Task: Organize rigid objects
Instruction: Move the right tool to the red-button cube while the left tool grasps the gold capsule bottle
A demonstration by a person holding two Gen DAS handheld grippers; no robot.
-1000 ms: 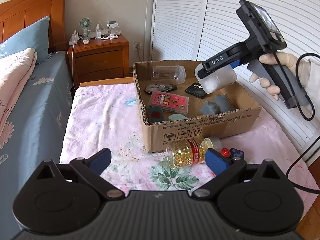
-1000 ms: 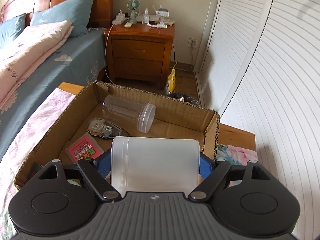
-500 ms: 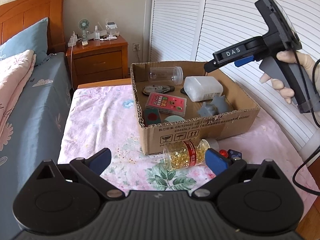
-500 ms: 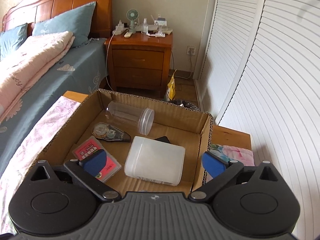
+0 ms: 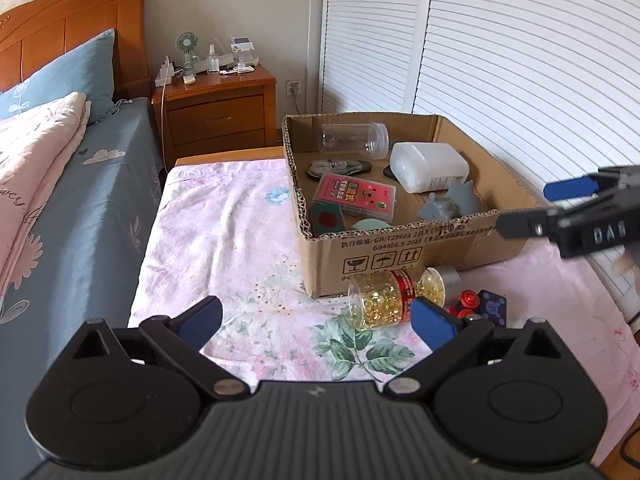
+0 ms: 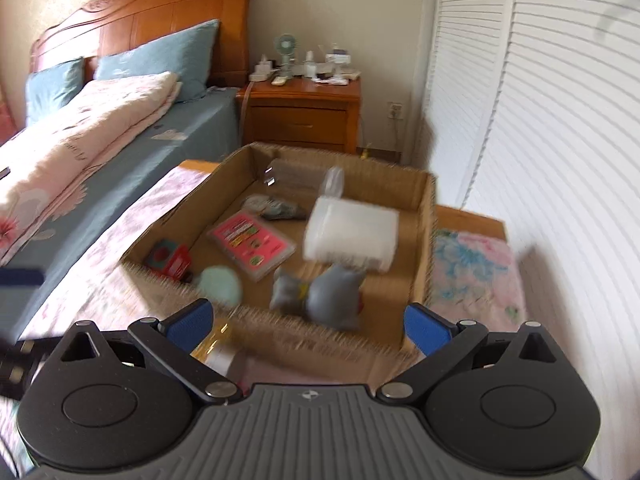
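Observation:
The cardboard box [image 5: 400,234] stands on the floral cloth and holds a white translucent container [image 5: 430,172], a clear jar [image 5: 354,140], a pink card case [image 5: 354,200] and a grey toy [image 5: 452,204]. A bottle of golden capsules [image 5: 392,296] lies on its side in front of the box, beside a small red piece [image 5: 468,300] and a dark blue cube [image 5: 492,308]. My left gripper [image 5: 316,320] is open and empty, just short of the bottle. My right gripper [image 6: 308,324] is open and empty at the box's near right corner, the white container [image 6: 352,236] lying loose beyond it.
A bed [image 5: 80,208] with a pink quilt runs along the left. A wooden nightstand [image 5: 216,112] with small items stands behind the table. White louvered doors [image 5: 520,60] close the right side. The right wrist view is motion-blurred.
The right gripper opened and let the white container drop into the box, then drew back and down toward the box's near right corner. The left gripper stayed put.

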